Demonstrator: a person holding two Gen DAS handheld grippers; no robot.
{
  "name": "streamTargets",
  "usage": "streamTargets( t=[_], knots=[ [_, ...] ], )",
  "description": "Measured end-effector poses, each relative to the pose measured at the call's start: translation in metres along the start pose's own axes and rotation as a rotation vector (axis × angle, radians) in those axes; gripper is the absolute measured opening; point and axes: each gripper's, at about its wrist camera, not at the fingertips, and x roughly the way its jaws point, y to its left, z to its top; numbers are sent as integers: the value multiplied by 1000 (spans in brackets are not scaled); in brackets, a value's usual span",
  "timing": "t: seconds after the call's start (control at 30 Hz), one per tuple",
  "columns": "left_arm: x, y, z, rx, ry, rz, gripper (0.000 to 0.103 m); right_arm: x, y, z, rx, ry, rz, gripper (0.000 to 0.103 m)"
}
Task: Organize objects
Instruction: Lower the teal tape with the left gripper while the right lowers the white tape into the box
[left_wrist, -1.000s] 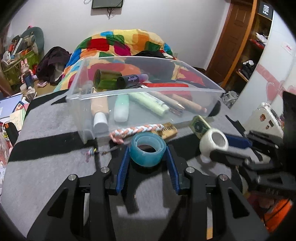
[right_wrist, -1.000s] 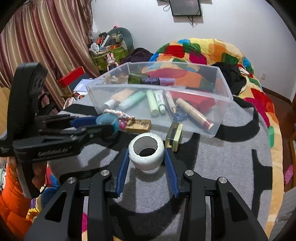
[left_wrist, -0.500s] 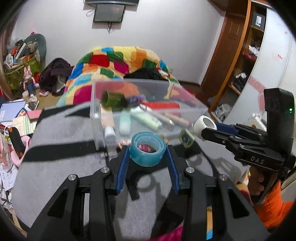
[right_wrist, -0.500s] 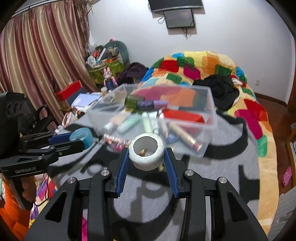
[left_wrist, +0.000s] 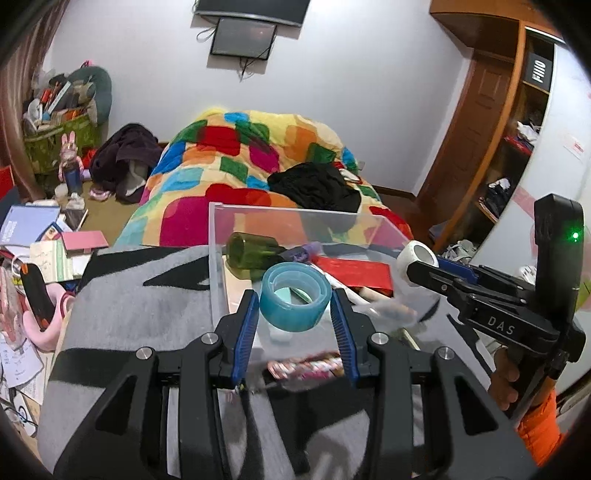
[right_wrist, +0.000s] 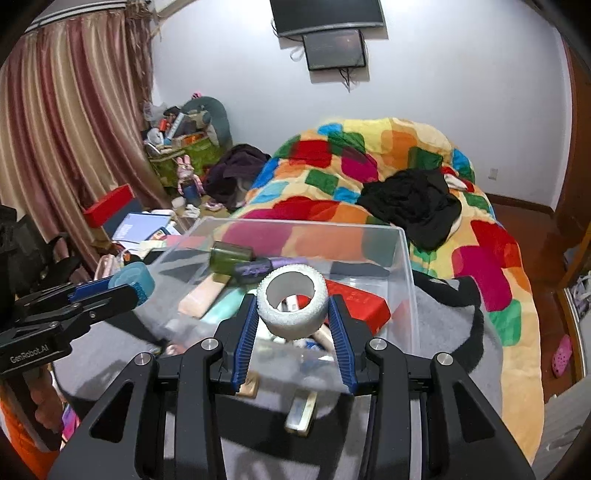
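Note:
My left gripper (left_wrist: 294, 310) is shut on a blue tape roll (left_wrist: 294, 301) and holds it over the near edge of a clear plastic bin (left_wrist: 218, 258). My right gripper (right_wrist: 292, 314) is shut on a white tape roll (right_wrist: 292, 308), also raised above the bin (right_wrist: 406, 295). Each gripper shows in the other's view: the right one with its white roll (left_wrist: 416, 258) at the right, the left one with its blue roll (right_wrist: 133, 280) at the left. Inside the bin lie a green bottle (left_wrist: 253, 254), a red box (left_wrist: 354, 271), tubes and sticks.
The bin stands on a grey and black blanket (left_wrist: 140, 295). A braided cord (left_wrist: 303, 367) and a small flat case (right_wrist: 301, 413) lie on the blanket before the bin. A colourful quilt (right_wrist: 369, 166) with black clothes (right_wrist: 410, 206) lies behind. Clutter covers the floor (left_wrist: 33, 236) at left.
Both grippers have risen and moved forward with their rolls, from just above the blanket in front of the bin to over the bin's near edge.

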Motion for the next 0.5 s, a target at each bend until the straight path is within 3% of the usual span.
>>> streamTargets(
  t=[0.2,0.5],
  knots=[
    [24,8,10,-21,35,15,40,28,-9,3,38,69,-1,36],
    [31,0,4,9,62,8,40,24,-6,-1,18,76,15,38]
  ],
)
